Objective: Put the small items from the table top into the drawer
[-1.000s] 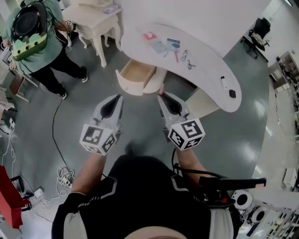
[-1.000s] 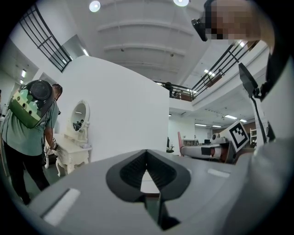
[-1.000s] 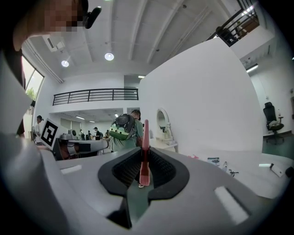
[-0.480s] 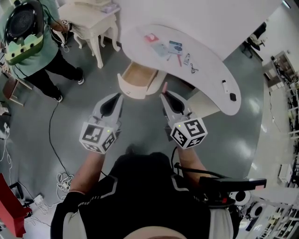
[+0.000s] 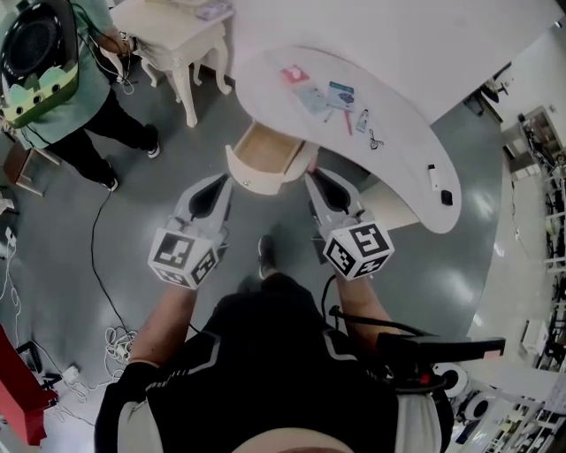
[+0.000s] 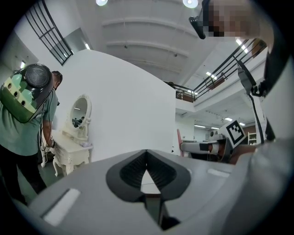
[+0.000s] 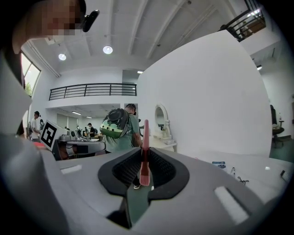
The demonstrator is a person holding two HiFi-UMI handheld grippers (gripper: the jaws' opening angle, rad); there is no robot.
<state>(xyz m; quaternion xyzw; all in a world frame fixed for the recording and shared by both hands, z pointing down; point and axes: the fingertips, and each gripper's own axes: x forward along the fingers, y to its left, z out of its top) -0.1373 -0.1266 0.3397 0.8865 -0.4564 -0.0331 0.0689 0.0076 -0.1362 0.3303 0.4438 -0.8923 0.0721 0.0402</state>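
Note:
In the head view the open drawer (image 5: 250, 180) juts out from the curved white table (image 5: 402, 168), its wooden inside showing. Small items lie on the top: a red card (image 5: 292, 73), blue cards (image 5: 339, 93), a red pen (image 5: 347, 121), keys (image 5: 363, 116), a scissor-like thing (image 5: 376, 139). My right gripper (image 5: 311, 174) is just right of the drawer front, shut on a thin pink stick (image 7: 145, 151) that stands upright between its jaws. My left gripper (image 5: 225, 182), left of the drawer front, is shut and empty, its tips (image 6: 147, 155) meeting.
A person in a green shirt with a backpack (image 5: 49, 62) stands at the far left beside a white vanity table (image 5: 177, 26). A white item (image 5: 432, 177) and a black one (image 5: 446, 197) lie at the table's right end. Cables (image 5: 115, 336) trail on the grey floor.
The drawer and table have come slightly nearer to both grippers, and a foot now shows below them. Both grippers keep their pose; the pink stick stays in the right one.

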